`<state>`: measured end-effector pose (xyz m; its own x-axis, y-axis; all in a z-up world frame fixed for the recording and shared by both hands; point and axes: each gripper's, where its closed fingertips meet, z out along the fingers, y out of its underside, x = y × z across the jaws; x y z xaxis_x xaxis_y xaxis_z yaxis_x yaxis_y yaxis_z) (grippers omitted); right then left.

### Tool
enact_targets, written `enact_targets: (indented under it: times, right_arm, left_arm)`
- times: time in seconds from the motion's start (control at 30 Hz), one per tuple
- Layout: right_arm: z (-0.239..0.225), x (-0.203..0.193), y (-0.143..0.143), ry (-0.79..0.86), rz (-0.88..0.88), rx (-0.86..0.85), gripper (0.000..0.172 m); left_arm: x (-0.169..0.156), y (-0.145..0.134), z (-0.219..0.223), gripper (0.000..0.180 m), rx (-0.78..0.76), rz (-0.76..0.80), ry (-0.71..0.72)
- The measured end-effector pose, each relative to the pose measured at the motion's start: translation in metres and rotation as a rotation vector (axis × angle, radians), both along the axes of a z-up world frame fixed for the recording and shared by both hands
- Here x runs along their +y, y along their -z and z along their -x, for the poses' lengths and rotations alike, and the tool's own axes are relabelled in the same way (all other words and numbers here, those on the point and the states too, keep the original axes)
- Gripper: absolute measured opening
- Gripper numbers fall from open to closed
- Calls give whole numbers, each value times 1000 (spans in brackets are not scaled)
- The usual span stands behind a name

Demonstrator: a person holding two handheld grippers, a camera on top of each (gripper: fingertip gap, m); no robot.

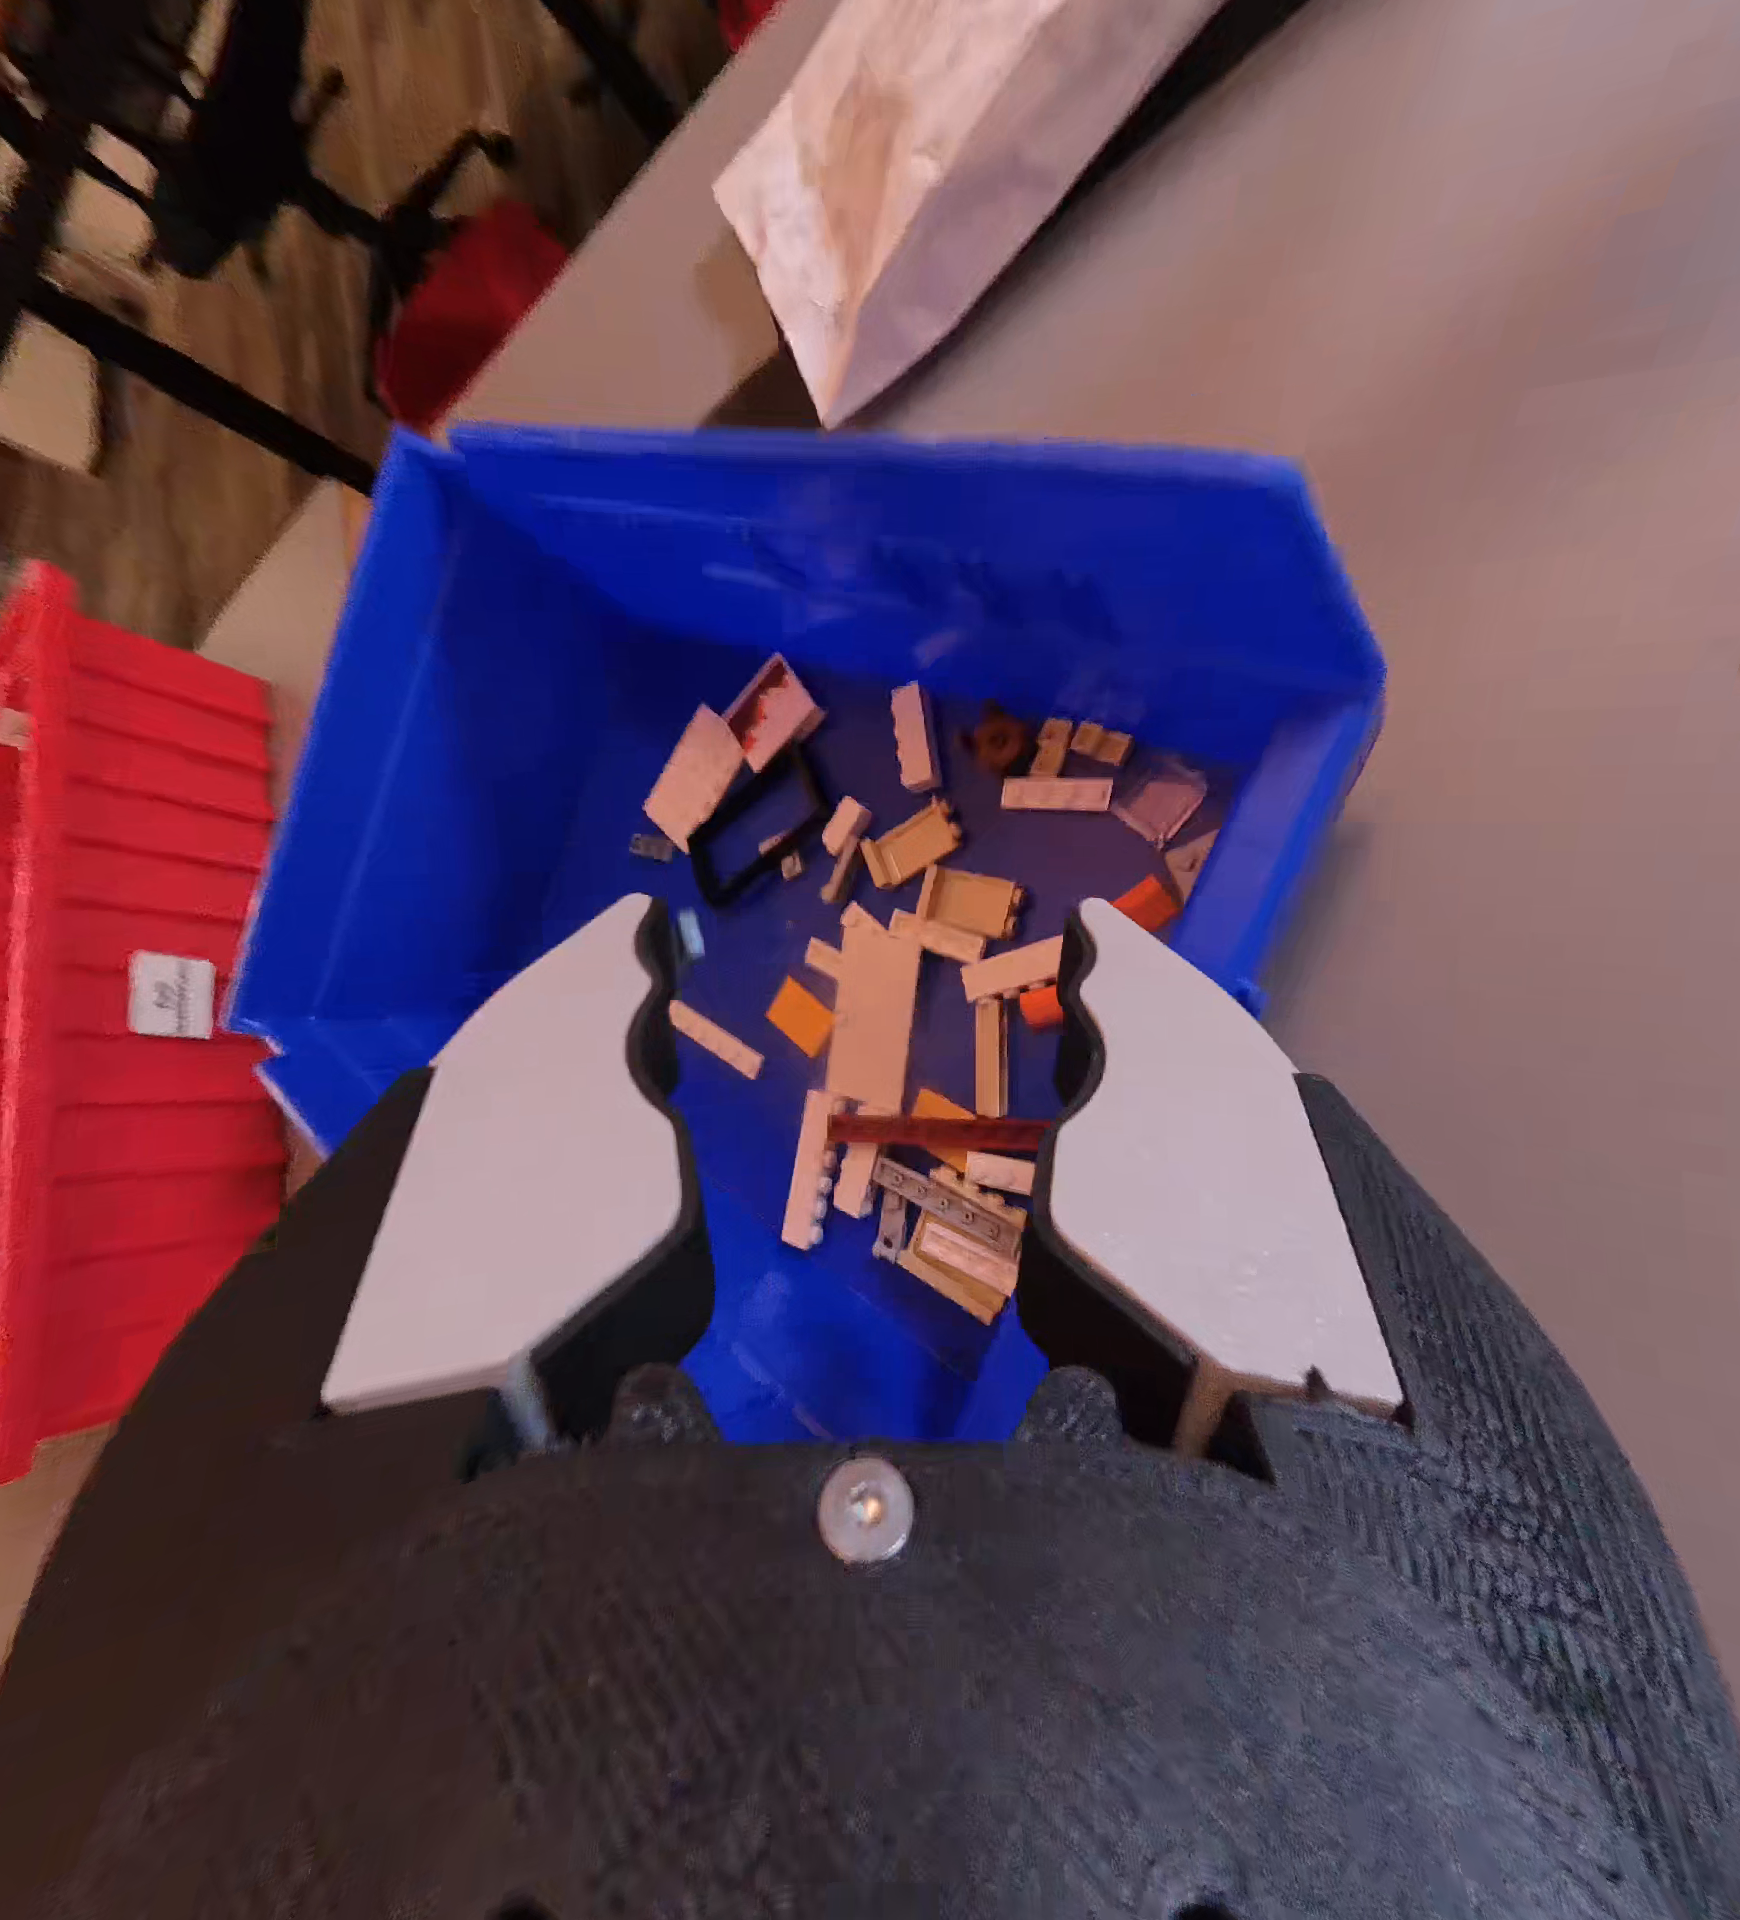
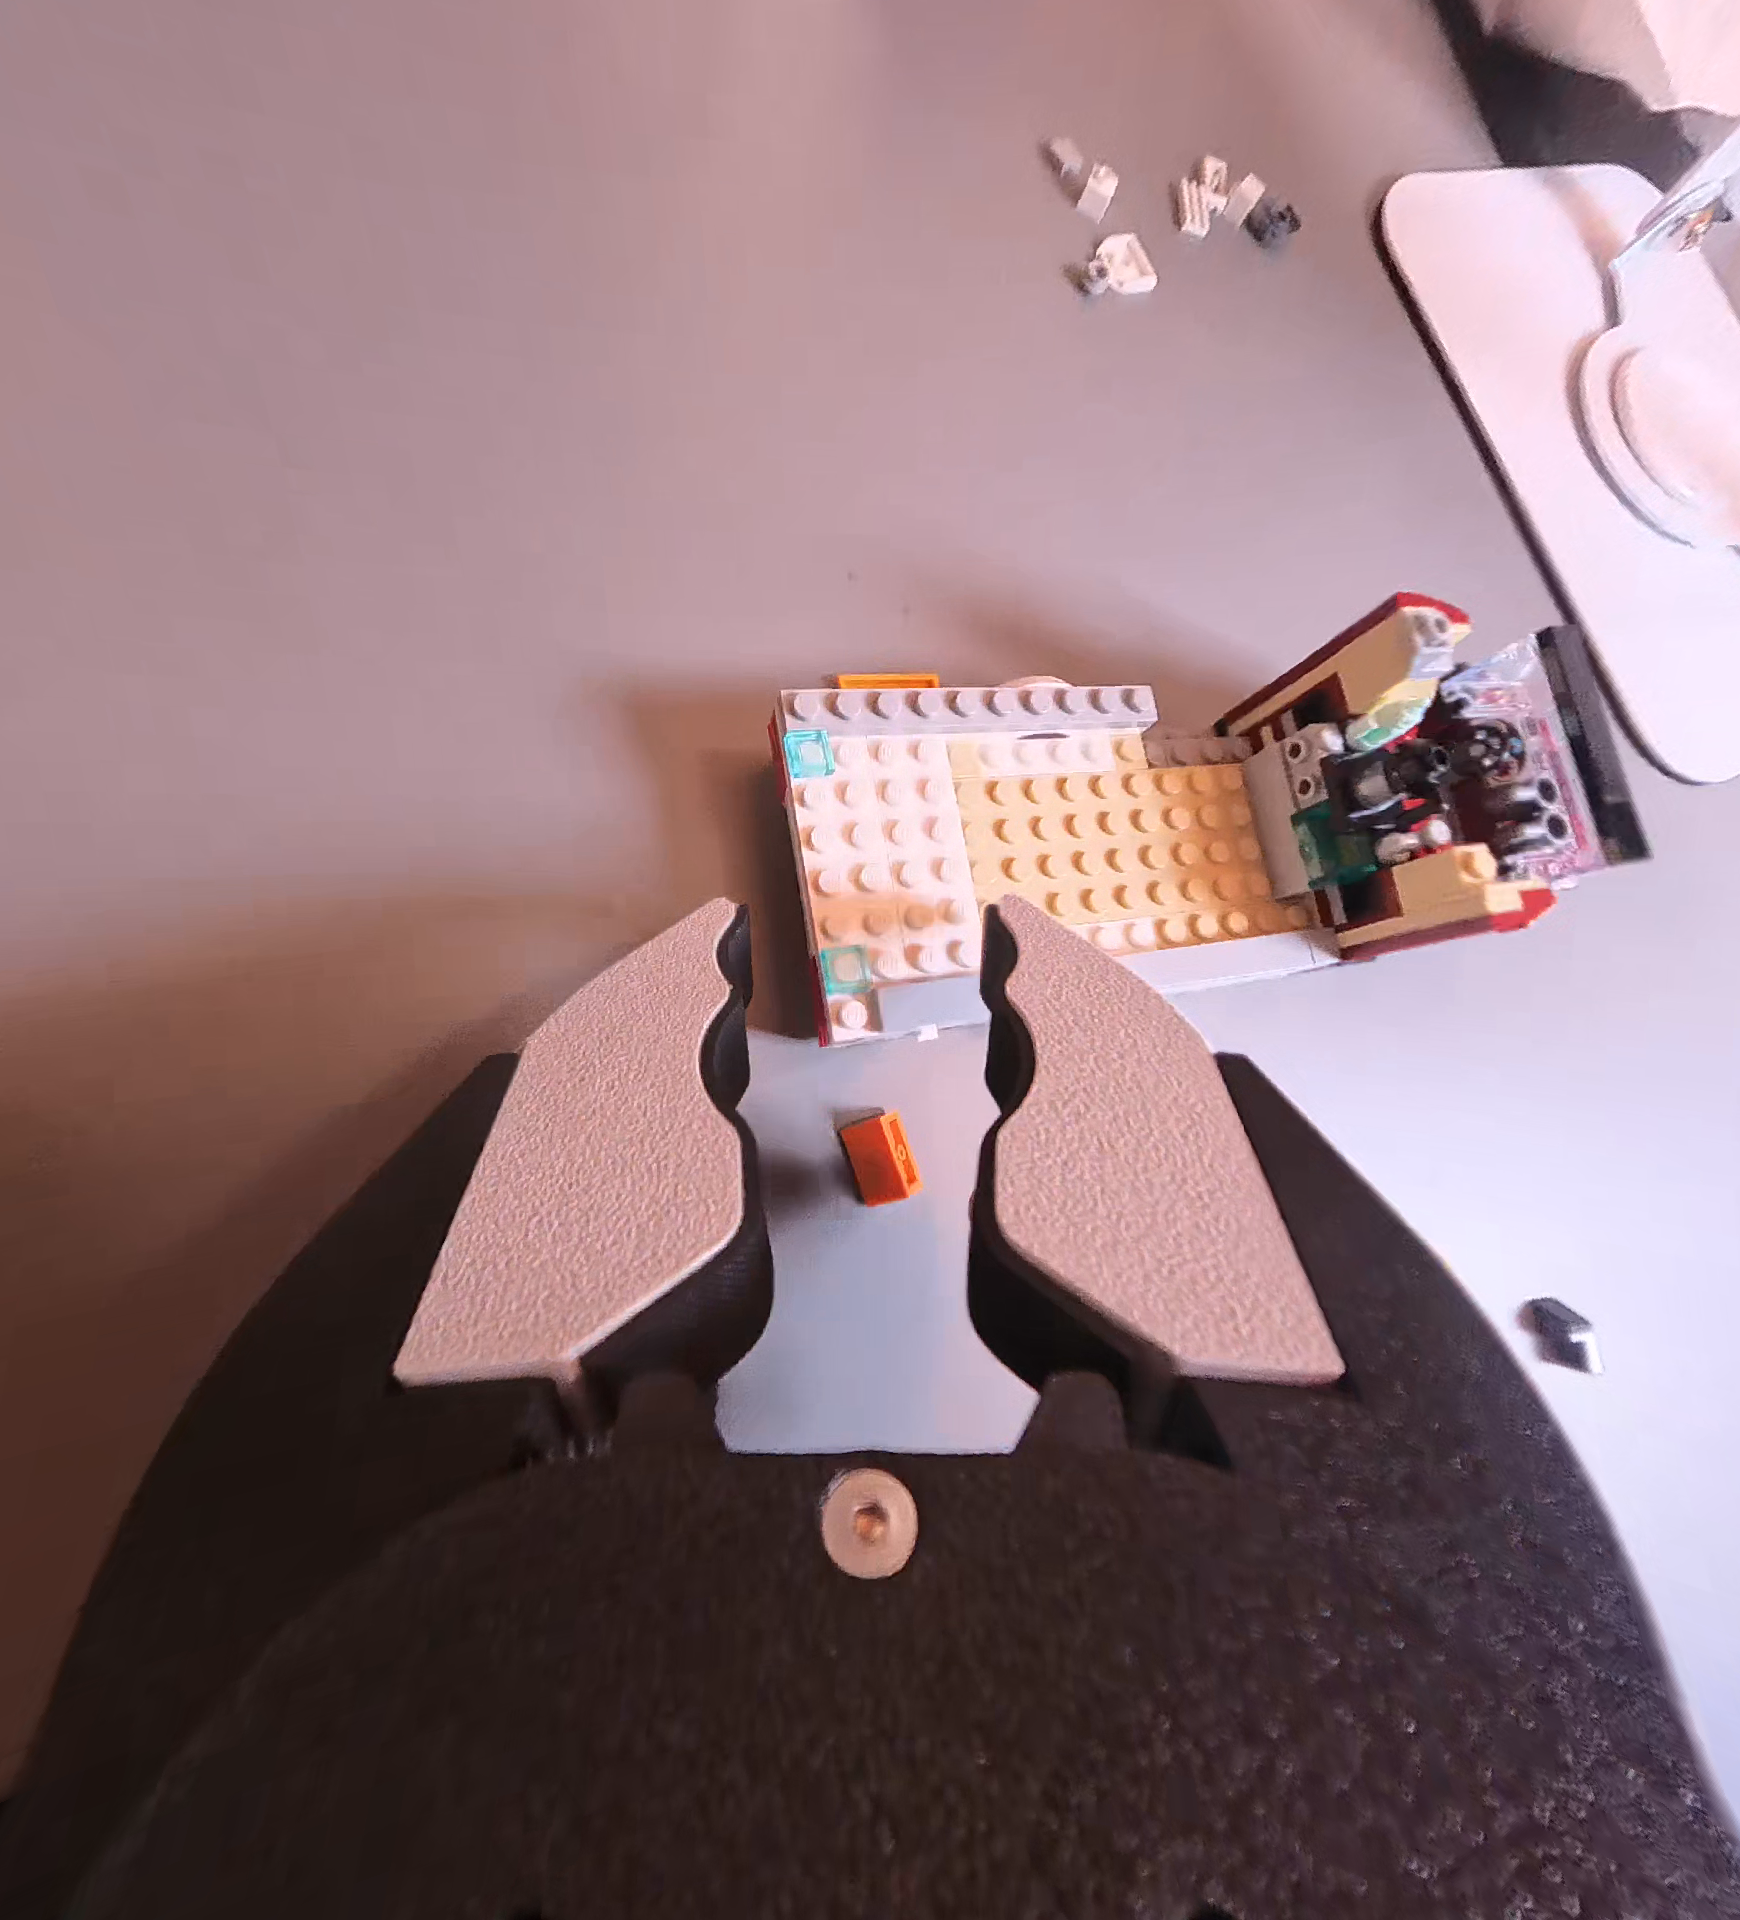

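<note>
Left tongs [image 1: 861,935] hang released and bare over the blue bin [image 1: 554,665], above its loose tan, white and orange bricks [image 1: 876,997]; a red bin [image 1: 87,997] sits just beside it on the bench [image 1: 1520,416]. Right tongs [image 2: 866,940] are released too, a small orange brick [image 2: 881,1156] lying untouched on the bench between the fingers. The studded white-and-tan brick model [image 2: 1042,831] sits just past the fingertips.

Pale grey table [image 1: 1468,416] under soft, warm light. Beyond its far left edge, brown wooden floor [image 1: 253,312] with black chair legs [image 1: 222,156], blurred.
</note>
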<state>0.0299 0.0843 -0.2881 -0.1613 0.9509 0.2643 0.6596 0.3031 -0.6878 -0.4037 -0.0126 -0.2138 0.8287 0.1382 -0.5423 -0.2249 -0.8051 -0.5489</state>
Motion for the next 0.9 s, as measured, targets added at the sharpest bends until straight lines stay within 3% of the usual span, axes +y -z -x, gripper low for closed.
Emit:
enact_targets:
  times: [0.03,0.17,0.33,0.4,0.5,0.57,0.63,0.8,0.87,0.9]
  right_arm:
    - [2,1,4,-2,-28,-17,43]
    - [4,10,9,11,-98,-57,38]
    - [-3,21,9,59,-82,-56,39]
    - [-7,31,9,100,-91,-62,38]
    - [-11,41,6,129,-76,-53,36]
    - [-9,34,-2,91,-10,-10,36]
    - [-12,35,-8,88,12,1,37]
    - [-22,41,-13,101,-18,2,38]
    - [-26,42,-17,104,-13,11,38]
    - [-28,42,-18,103,-12,13,37]
  left_arm:
    - [8,-8,-11,72,32,-40,39]
    - [41,-17,-73,67,49,-74,237]
    - [57,-4,-78,63,41,-31,288]
    - [69,-5,-119,48,-32,-94,450]
    - [77,11,-233,45,-330,-120,823]
    - [77,29,-295,46,-475,-65,983]
    - [82,51,-334,47,-489,14,1085]
    - [94,98,-381,53,-522,250,1196]
    - [103,99,-383,43,-487,266,1190]
    - [103,98,-383,25,-477,282,1203]
